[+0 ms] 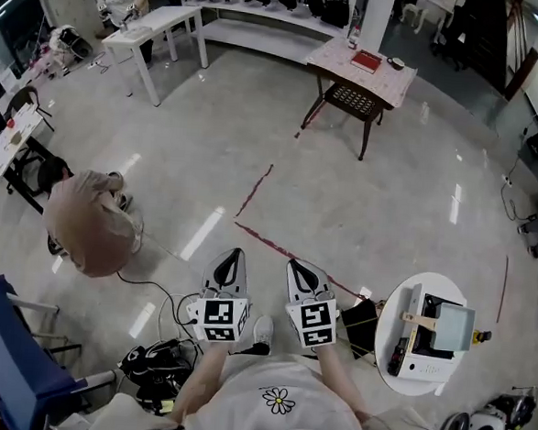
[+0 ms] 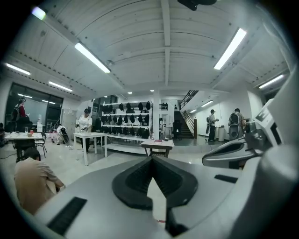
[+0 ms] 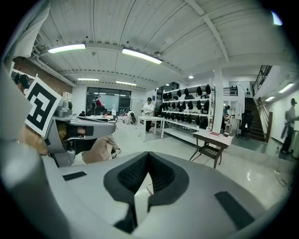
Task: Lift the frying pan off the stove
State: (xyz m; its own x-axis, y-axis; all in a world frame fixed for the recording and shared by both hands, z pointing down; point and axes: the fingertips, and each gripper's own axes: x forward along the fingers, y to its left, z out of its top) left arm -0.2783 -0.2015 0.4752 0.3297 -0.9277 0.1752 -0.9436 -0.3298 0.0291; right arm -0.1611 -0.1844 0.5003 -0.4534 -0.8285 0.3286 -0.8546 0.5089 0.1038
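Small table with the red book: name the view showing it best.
Head view: the small table shows its top and red book from above. Both gripper views show it side-on, the top nearly edge-on.

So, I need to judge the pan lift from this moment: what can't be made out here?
- Frying pan and stove: in no view.
- Things on the round white table, head view: too small to name.
- Items on the far small table, head view: too small.
- Crouching person, right gripper view: partly hidden behind the left gripper.
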